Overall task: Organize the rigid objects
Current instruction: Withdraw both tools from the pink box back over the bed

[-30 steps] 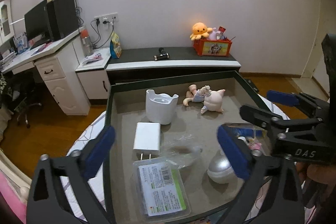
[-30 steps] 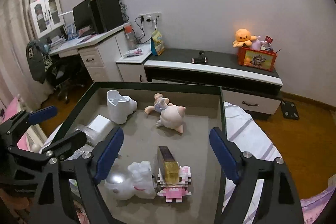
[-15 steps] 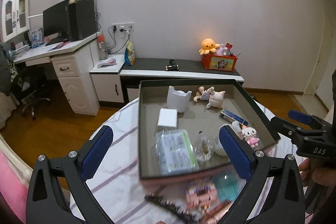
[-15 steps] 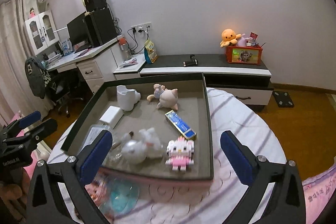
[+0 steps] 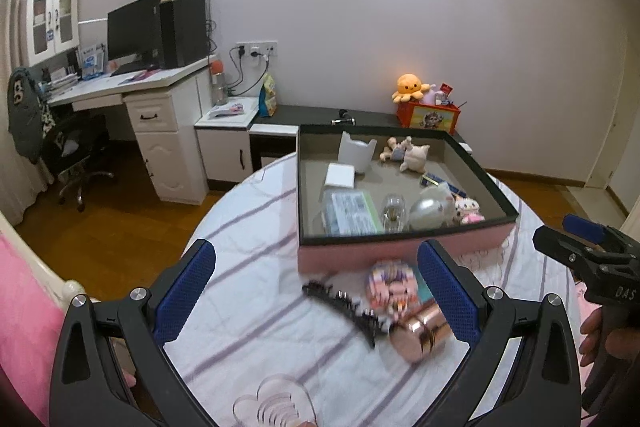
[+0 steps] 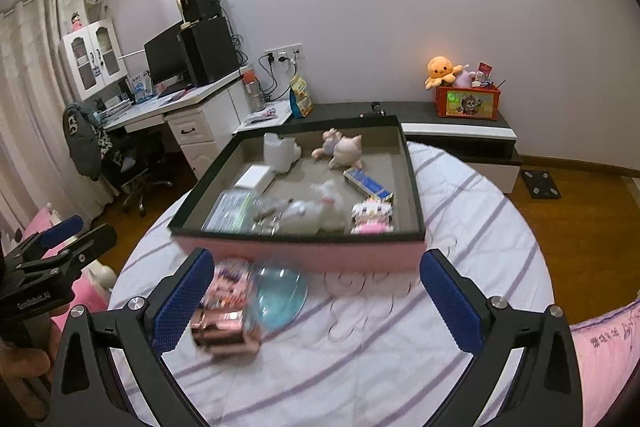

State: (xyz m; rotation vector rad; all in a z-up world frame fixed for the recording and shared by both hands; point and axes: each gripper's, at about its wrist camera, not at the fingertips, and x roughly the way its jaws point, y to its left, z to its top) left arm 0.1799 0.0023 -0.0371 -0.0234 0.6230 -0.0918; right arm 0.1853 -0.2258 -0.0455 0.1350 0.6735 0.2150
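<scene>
While both claws hang above the round counter (image 5: 256, 227) with its striped cloth, neither grasps anything. The left claw (image 5: 316, 291) stands released, its blue pads (image 5: 186, 291) spread wide with only cloth and small things showing between them. The right claw (image 6: 316, 301) is likewise released, jaws at full spread and nothing pressed by either pad.

Ahead of both claws sits the pink-walled box (image 6: 300, 253) with a dark rim, its near wall just beyond the fingertips. Inside it, at the far end from the claws, lie a white cup-shaped holder (image 5: 356, 151) and a pale pig figure (image 5: 412, 157); nearer are a white adapter (image 5: 340, 175), a green-labelled packet (image 5: 350, 209), a silvery ball (image 5: 426, 213), a blue-and-gold carton (image 6: 368, 185) and a pink block figure (image 6: 372, 215).

On the cloth between the box and the claws lie loose things: a black hair clip (image 5: 340, 303) midway between the left claw's pads, a copper-coloured cylinder (image 5: 418, 333) touching or just beside its right pad, a pink block toy (image 5: 390, 283) beyond that, and a translucent blue dish (image 6: 280, 291) just right of the right claw's left pad. A person's hand (image 5: 600, 331) grips the right claw's handle.
</scene>
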